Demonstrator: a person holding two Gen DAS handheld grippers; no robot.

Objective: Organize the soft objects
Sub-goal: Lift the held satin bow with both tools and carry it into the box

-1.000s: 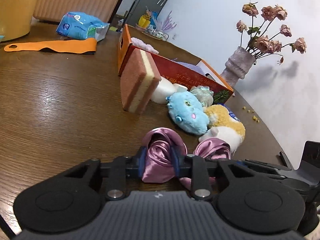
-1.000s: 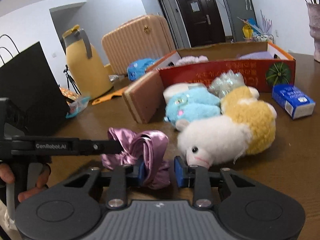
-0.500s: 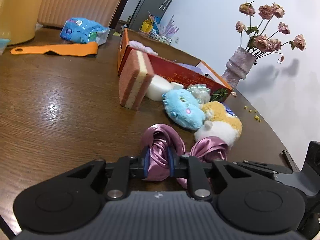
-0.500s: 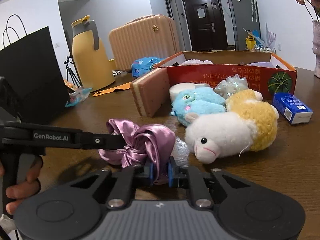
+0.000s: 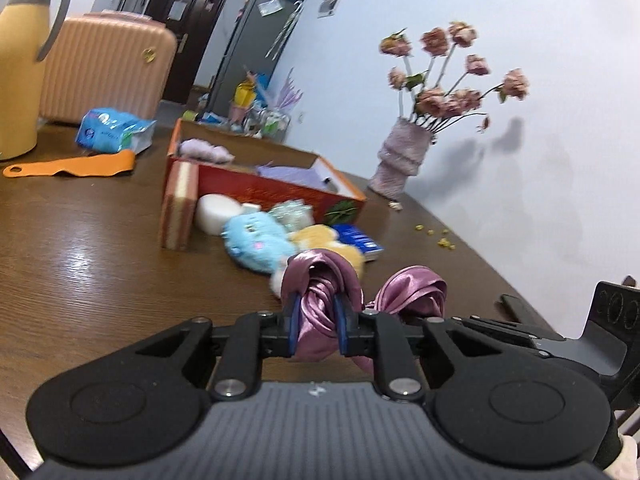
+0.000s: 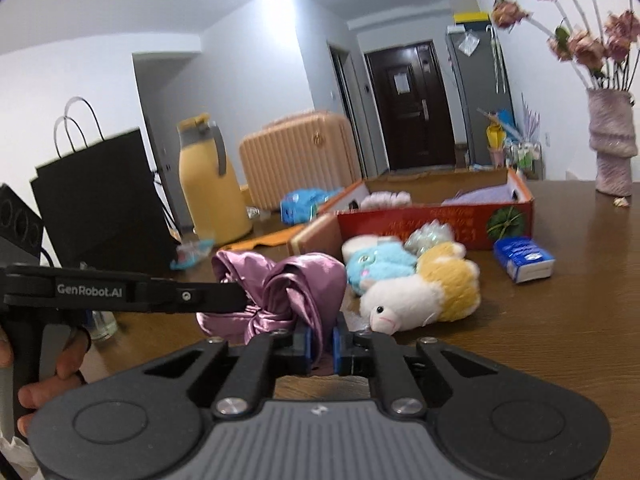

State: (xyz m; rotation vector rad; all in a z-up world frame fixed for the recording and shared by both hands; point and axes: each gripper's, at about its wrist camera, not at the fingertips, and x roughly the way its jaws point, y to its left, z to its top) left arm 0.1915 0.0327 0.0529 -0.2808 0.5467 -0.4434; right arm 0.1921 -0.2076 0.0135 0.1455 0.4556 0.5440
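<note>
A crumpled pink satin cloth [image 5: 320, 284] hangs above the brown table, held at two ends. My left gripper [image 5: 317, 330] is shut on one bunch of it. My right gripper [image 6: 321, 340] is shut on the other bunch of the pink satin cloth [image 6: 296, 284]. In the right wrist view the left gripper [image 6: 240, 300] comes in from the left, its tips buried in the fabric. Beyond lie a blue plush [image 5: 256, 244], a white and yellow plush [image 6: 424, 292] and a pink sponge block [image 5: 178, 204]. The red cardboard box [image 5: 264, 188] holds lilac soft items.
A blue tissue pack [image 6: 524, 260] lies right of the plushes. A vase of dried roses [image 5: 400, 160] stands at the back right. A yellow jug [image 6: 208, 184], a black paper bag [image 6: 100, 200], an orange strip [image 5: 72, 166] and a blue packet [image 5: 114, 130] crowd the left side.
Both grippers closed on the pink cloth and lifted it off the table, carrying it toward the plushes and the box. The views tilted up.
</note>
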